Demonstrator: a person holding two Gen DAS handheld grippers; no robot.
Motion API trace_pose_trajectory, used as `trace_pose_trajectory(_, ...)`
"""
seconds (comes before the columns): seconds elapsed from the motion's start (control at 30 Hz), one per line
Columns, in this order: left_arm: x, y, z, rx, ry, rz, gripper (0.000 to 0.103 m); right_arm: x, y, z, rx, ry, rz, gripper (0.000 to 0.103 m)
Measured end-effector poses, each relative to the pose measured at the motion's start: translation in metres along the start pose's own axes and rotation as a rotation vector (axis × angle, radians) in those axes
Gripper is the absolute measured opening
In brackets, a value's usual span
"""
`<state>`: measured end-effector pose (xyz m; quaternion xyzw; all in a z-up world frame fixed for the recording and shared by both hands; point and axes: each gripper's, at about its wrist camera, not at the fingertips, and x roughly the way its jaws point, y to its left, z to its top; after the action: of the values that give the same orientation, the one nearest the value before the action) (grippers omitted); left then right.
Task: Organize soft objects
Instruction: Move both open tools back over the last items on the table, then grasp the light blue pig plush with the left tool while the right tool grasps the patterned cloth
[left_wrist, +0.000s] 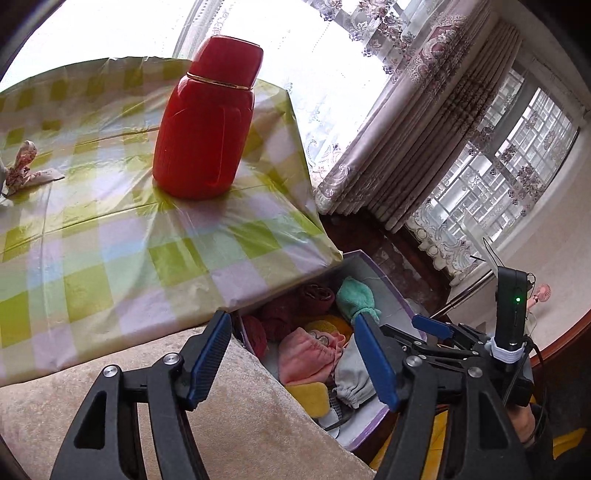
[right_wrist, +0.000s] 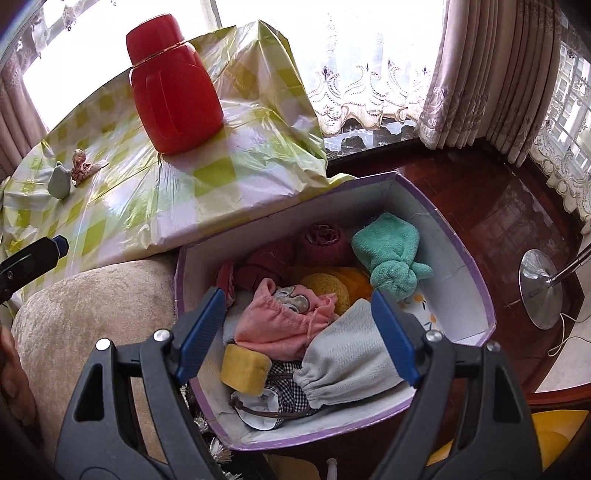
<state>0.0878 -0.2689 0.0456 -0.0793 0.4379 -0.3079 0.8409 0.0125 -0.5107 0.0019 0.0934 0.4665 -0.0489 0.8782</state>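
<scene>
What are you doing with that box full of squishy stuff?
A person holds two grippers over a purple box on the floor beside the table. The right gripper and the left gripper are both open and empty. A pink cloth, green towel, gray pouch and yellow sponge already lie inside.

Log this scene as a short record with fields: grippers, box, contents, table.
left gripper: open, empty, above the box edge
right gripper: open, empty, over the box
box: purple-rimmed, open, beside the table
contents: teal towel, pink cloth, grey pouch, yellow sponge, dark red rolls
table: checked cover; red flask upright, floral cloth lying loose
</scene>
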Motion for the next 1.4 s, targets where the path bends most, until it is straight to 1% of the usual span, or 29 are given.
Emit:
trace_pose_trajectory(0.23, -0.019, 0.049, 0.012, -0.087, -0.071, 0.100, 0.070, 0.012, 0.052, 0.012, -0.095, 0.004, 0.073, 0.083)
trace_pose_trajectory(0.43, -0.040, 0.102, 0.018, -0.180, -0.127, 0.183, 0.070, 0.023, 0.107, 0.026, -0.190, -0.006, 0.146, 0.083)
trace_pose_trajectory(0.67, -0.063, 0.162, 0.030, -0.264, -0.193, 0.283, 0.070, 0.039, 0.165, 0.042, -0.278, -0.015, 0.214, 0.083)
trace_pose_trajectory(0.8, -0.080, 0.205, 0.047, -0.319, -0.235, 0.355, 0.070, 0.050, 0.195, 0.053, -0.316, -0.015, 0.239, 0.084)
trace_pose_trajectory(0.93, -0.095, 0.254, 0.065, -0.407, -0.280, 0.426, 0.070, 0.063, 0.221, 0.065, -0.343, -0.021, 0.260, 0.085)
trace_pose_trajectory(1.03, -0.104, 0.287, 0.079, -0.471, -0.316, 0.463, 0.070, 0.073, 0.239, 0.076, -0.354, -0.024, 0.280, 0.085)
trace_pose_trajectory(1.27, -0.118, 0.341, 0.114, -0.585, -0.378, 0.532, 0.070, 0.094, 0.282, 0.105, -0.396, -0.040, 0.304, 0.086)
trace_pose_trajectory(1.4, -0.116, 0.371, 0.140, -0.633, -0.403, 0.572, 0.072, 0.102, 0.303, 0.122, -0.413, -0.062, 0.311, 0.087)
